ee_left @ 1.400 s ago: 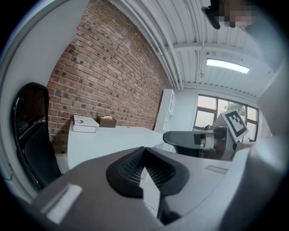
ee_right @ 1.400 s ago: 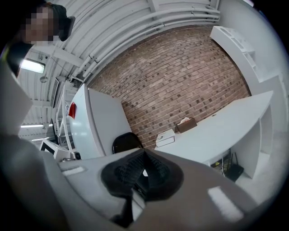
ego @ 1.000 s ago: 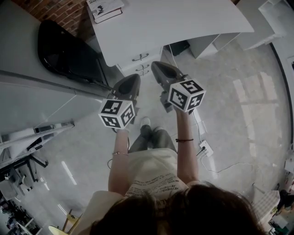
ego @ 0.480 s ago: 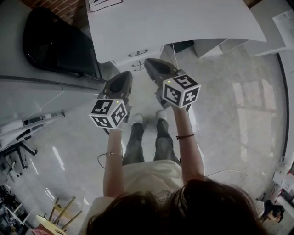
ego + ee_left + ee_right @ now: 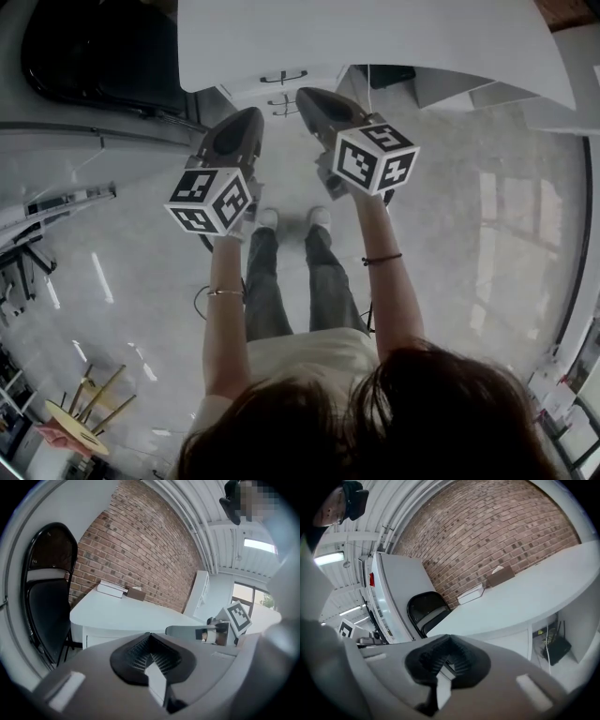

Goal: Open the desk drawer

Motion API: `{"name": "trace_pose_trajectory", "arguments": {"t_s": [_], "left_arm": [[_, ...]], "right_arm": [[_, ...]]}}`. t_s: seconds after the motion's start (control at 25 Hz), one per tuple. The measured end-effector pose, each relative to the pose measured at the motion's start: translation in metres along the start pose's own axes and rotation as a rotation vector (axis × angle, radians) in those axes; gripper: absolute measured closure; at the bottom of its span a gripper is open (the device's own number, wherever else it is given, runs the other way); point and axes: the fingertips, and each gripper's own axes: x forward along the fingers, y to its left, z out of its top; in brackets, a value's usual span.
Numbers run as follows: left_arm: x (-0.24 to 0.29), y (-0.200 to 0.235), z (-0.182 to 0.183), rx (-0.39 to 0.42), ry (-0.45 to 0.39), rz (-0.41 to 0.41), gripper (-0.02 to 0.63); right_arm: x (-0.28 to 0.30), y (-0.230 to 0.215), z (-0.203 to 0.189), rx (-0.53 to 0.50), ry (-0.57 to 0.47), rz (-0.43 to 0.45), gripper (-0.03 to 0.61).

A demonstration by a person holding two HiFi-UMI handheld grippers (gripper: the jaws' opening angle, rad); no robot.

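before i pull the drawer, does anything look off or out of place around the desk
Nothing stands out. The drawers are shut under the desk, the black chair stands upright beside it, and books lie flat on top. Left gripper and right gripper are both shut and empty, short of the drawers.

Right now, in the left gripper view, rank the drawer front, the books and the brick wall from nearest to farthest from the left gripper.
1. Drawer front: just beyond the left gripper, under the desktop.
2. Books: at the desktop's far end, left of centre.
3. Brick wall: behind the desk, farthest.
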Motion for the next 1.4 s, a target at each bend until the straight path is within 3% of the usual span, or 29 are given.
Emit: {"name": "trace_pose_trajectory", "arguments": {"t_s": [0.36,0.8,1.08,1.4], "left_arm": [[0.019,0.005,-0.027,-0.009,0.008,0.04,0.615],[0.032,0.041,-0.066,-0.085,0.016,0.087,0.615],[0.046,0.056,-0.08,-0.072,0.041,0.079,0.615],[0.068,0.064,-0.09,-0.076,0.035,0.07,0.615]], "right_arm": [[0.018,-0.022,-0.033,0.04,0.042,0.072,0.575],[0.061,-0.055,-0.067,0.09,0.068,0.074,0.575],[0.078,-0.079,-0.081,0.219,0.037,0.053,0.575],[0.094,-0.099,-0.092,0.388,-0.004,0.113,0.575]]}}
